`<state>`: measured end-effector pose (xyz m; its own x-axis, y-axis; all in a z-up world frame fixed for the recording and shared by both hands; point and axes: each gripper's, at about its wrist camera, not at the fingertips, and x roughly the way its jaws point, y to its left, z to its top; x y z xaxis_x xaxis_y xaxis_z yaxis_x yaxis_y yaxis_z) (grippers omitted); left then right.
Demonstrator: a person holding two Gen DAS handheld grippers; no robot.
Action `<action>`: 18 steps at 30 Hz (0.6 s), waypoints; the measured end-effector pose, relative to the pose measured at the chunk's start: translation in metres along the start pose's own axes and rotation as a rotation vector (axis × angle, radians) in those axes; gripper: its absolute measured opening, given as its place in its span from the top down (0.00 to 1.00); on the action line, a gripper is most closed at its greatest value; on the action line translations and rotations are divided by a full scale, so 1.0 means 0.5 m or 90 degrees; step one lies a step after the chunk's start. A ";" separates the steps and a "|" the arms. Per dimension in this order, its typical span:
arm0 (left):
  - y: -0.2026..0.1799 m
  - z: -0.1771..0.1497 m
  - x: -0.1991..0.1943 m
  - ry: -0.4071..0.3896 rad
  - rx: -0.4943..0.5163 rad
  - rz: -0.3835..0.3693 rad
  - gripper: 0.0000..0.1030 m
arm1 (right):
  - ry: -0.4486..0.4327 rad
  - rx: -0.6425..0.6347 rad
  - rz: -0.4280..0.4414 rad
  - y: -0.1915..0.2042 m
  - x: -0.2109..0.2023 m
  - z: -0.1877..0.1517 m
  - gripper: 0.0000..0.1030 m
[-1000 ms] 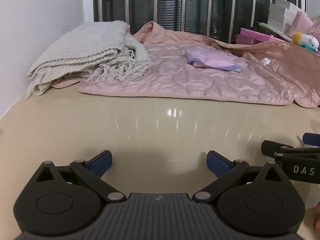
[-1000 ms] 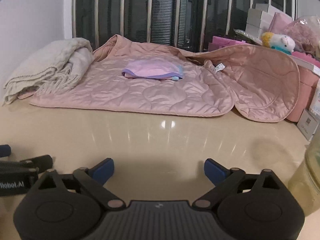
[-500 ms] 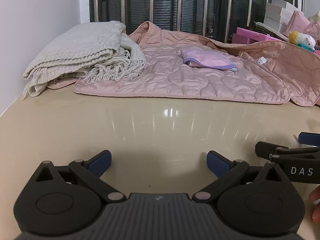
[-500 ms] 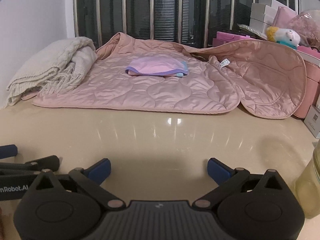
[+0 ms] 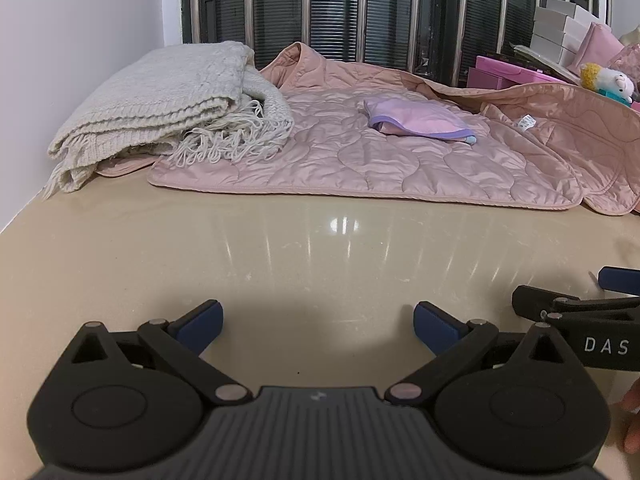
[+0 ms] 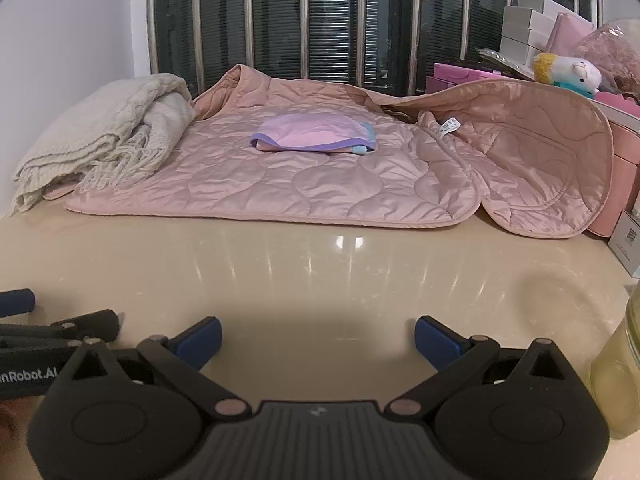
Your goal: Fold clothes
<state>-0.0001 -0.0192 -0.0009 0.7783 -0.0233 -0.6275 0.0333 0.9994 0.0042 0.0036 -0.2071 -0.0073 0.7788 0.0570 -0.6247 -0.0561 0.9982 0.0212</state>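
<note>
A pink quilted jacket [image 5: 360, 160] [image 6: 312, 176] lies spread at the far side of the beige table [image 5: 280, 248] [image 6: 320, 272]. On top of it rests a small folded lilac garment [image 5: 416, 120] [image 6: 316, 136]. A cream knitted blanket [image 5: 160, 108] [image 6: 104, 136] is folded at the far left, partly over the jacket. My left gripper [image 5: 318, 322] hovers open over bare table, well short of the jacket. My right gripper [image 6: 318, 338] is likewise open and holds nothing. Each gripper shows at the edge of the other's view.
Barred windows [image 6: 320, 20] stand behind the table, and a white wall [image 5: 60, 40] runs along the left. Pink and white boxes [image 6: 540, 20] and a plush toy [image 6: 568, 72] are stacked at the far right. A yellowish glass jar [image 6: 620, 368] stands close on the right.
Both grippers have shifted slightly, so the clothes sit a little differently in view. Nothing has been gripped and both stay open.
</note>
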 end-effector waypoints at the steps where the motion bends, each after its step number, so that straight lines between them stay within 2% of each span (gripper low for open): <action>1: 0.000 0.000 0.000 0.000 0.000 0.000 0.00 | 0.000 -0.002 0.003 -0.001 0.000 0.000 0.00; 18: 0.001 0.000 0.001 0.000 0.001 0.001 0.01 | 0.000 -0.005 0.005 -0.001 -0.005 -0.003 0.00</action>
<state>0.0003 -0.0187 -0.0009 0.7779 -0.0210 -0.6280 0.0327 0.9994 0.0072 0.0010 -0.2078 -0.0069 0.7788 0.0641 -0.6240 -0.0660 0.9976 0.0201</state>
